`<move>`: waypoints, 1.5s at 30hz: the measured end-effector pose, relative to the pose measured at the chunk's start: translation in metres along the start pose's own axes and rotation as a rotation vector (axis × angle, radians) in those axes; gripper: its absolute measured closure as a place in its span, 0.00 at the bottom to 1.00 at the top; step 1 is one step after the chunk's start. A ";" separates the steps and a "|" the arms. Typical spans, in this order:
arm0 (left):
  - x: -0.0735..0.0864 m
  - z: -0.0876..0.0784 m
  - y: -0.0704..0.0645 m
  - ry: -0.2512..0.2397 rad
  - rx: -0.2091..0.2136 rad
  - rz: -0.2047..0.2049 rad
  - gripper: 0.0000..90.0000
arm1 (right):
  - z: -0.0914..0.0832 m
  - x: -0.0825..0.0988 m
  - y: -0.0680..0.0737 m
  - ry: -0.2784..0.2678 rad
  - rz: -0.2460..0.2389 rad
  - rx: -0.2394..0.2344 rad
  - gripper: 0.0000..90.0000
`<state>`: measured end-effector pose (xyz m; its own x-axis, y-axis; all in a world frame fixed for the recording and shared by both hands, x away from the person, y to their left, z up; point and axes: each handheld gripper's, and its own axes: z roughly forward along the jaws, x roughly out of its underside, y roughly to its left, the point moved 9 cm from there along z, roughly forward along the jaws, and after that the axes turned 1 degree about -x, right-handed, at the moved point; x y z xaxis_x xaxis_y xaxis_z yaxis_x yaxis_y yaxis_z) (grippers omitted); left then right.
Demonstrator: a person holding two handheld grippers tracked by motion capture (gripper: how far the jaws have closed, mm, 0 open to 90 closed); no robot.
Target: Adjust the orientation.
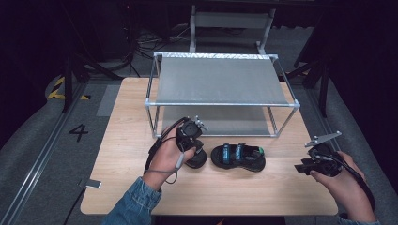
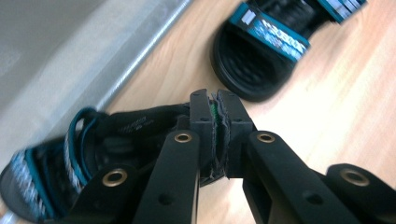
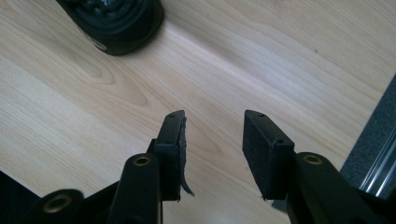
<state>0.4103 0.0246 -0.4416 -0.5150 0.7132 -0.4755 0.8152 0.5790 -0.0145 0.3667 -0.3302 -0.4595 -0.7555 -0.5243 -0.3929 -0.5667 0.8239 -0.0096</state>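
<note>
Left gripper [image 2: 218,109] pinches the near sandal's [image 2: 70,163] heel strap tight, ready to lift it towards the rack [image 1: 220,104] mid-worktop; right gripper [image 3: 212,140] waits, fingers apart, empty, near the right edge.

We see a rolled blue denim sleeve [image 1: 133,202] on our left arm. Both black two-jaw grippers carry brass-coloured rivets, trailing black cables and, on the right gripper [image 1: 300,167], apparently a grey three-cornered plate [image 1: 323,138].

Two sandals [image 1: 238,156] side by side on table [image 1: 131,112], before rack [image 1: 220,84].
</note>
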 end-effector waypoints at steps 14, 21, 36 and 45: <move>0.042 -0.035 -0.012 0.049 -0.031 -0.013 0.96 | 0.013 -0.047 0.017 -0.014 -0.108 -0.044 0.66; 0.058 -0.039 -0.013 0.075 -0.024 -0.030 0.95 | 0.013 -0.060 0.018 -0.032 -0.121 -0.049 0.66; 0.056 -0.040 -0.011 0.019 -0.016 -0.033 0.58 | 0.010 -0.065 0.018 -0.054 -0.120 -0.044 0.64; 0.055 -0.037 0.021 -0.036 -0.109 -0.054 0.42 | 0.009 -0.062 0.016 -0.062 -0.106 -0.044 0.61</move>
<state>0.3893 0.0904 -0.4355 -0.5460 0.6661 -0.5081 0.7517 0.6573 0.0540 0.4072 -0.2828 -0.4441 -0.6698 -0.5922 -0.4480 -0.6569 0.7538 -0.0142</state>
